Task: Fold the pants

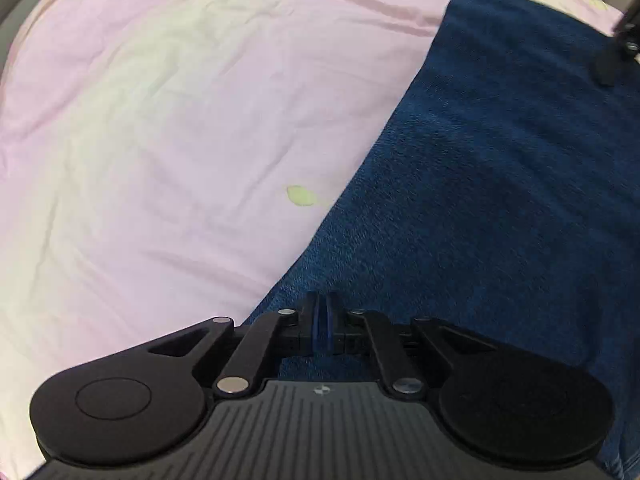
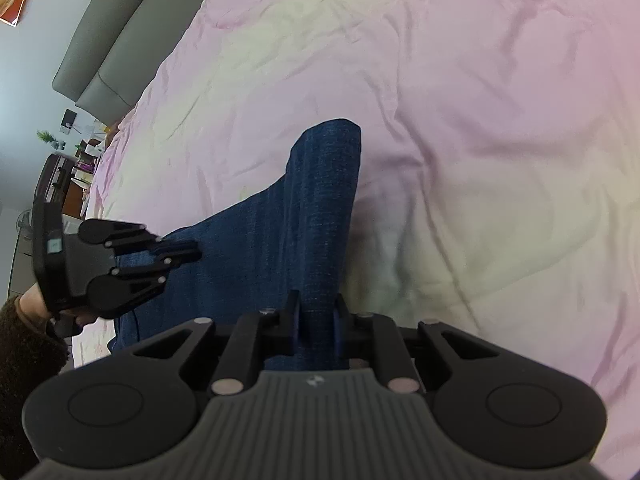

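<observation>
While I look through the left wrist camera, my left gripper (image 1: 322,322) has its fingers drawn together with only a thin blue sliver of cloth pinched between them, right at the near edge of the blue denim pants (image 1: 500,200). Those pants lie flat on the pink bedsheet (image 1: 160,120), covering its right side, and a pale green leaf print (image 1: 301,196) on the sheet sits just beside their left edge. At the far right corner of the pants I see a dark piece of the right gripper (image 1: 612,60), its fingers too cropped to judge here. Through the right wrist camera, my right gripper (image 2: 316,320) is clamped on a raised fold of the pants (image 2: 316,208), which rises in a ridge away from the fingers above the bedsheet (image 2: 480,120). Left of that ridge the left gripper (image 2: 188,254) rests on the cloth, fingers together, with my hand (image 2: 36,300) behind it. Beyond the sheet's far left edge stands a grey headboard (image 2: 120,40).
</observation>
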